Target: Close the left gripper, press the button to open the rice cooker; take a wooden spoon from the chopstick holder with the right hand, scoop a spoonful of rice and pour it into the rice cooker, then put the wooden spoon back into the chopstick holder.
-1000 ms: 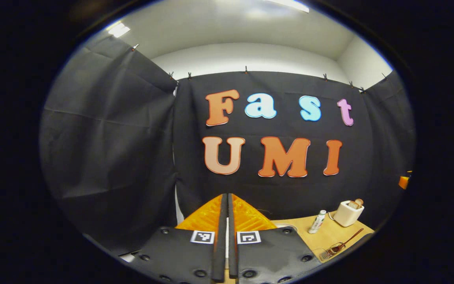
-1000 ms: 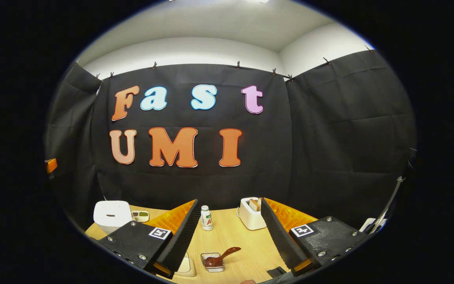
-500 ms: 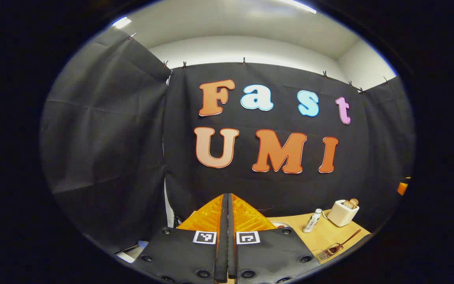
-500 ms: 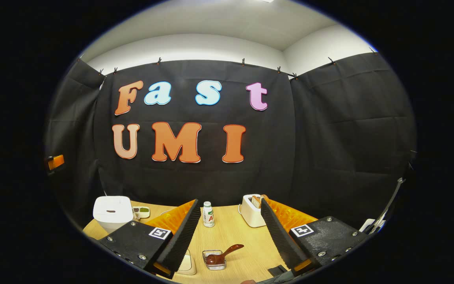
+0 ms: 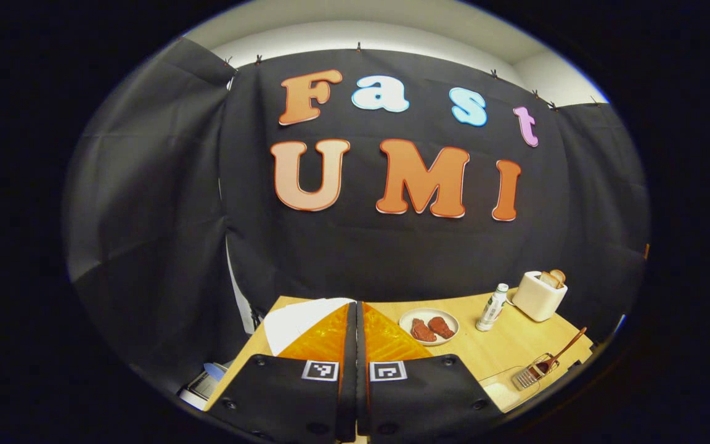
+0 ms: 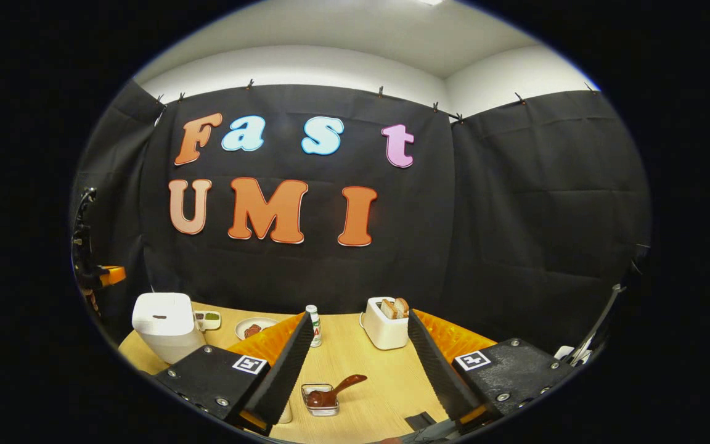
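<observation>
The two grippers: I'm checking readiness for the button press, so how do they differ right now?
The left gripper has its fingers pressed together with nothing between them; the right gripper has them spread wide. The left points toward the white rice cooker, the right toward the wooden spoon in its holder. Both hang above the table, holding nothing.

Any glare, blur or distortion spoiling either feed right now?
Left gripper view: sharp, no glare; fisheye bends the table edge; the shut left gripper hides part of the rice cooker. Right gripper view: sharp, evenly lit; wooden spoon clear between the open right gripper fingers.
</observation>
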Tool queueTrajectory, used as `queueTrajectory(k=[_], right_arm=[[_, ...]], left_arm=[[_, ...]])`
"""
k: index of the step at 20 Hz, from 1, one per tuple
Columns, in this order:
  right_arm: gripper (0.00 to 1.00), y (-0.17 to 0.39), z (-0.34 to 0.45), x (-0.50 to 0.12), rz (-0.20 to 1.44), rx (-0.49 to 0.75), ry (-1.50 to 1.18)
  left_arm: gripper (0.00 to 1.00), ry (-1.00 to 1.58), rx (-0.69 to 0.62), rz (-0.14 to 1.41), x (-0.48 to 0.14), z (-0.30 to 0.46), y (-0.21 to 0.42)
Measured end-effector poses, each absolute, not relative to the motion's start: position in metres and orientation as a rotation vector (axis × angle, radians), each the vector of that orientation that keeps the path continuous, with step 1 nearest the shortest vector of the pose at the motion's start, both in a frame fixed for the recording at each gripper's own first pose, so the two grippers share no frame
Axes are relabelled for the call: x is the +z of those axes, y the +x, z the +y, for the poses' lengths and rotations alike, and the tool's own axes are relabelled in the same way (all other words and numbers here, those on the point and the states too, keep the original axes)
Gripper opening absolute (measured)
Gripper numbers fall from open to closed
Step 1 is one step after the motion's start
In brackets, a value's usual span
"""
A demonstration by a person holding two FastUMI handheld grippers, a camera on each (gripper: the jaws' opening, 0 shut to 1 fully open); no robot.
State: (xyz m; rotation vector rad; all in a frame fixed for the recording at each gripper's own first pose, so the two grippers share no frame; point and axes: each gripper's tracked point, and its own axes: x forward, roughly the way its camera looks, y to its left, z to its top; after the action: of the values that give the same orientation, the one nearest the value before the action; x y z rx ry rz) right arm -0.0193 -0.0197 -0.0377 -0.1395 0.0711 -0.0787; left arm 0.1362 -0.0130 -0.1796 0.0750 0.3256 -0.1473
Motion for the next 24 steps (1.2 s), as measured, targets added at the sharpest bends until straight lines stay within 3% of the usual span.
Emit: queueTrajectory(k=[12, 24], right_arm=[[0.95, -0.011, -0.048, -0.053, 0.125, -0.160, -0.143], [0.95, -0.005, -0.050, -0.062, 0.152, -0.166, -0.131]], left_arm=[[0.05, 0.025, -0.152, 0.527, -0.292, -0.006, 0.186], [0.05, 0.048, -0.148, 0.627, -0.326, 0.000, 0.180]])
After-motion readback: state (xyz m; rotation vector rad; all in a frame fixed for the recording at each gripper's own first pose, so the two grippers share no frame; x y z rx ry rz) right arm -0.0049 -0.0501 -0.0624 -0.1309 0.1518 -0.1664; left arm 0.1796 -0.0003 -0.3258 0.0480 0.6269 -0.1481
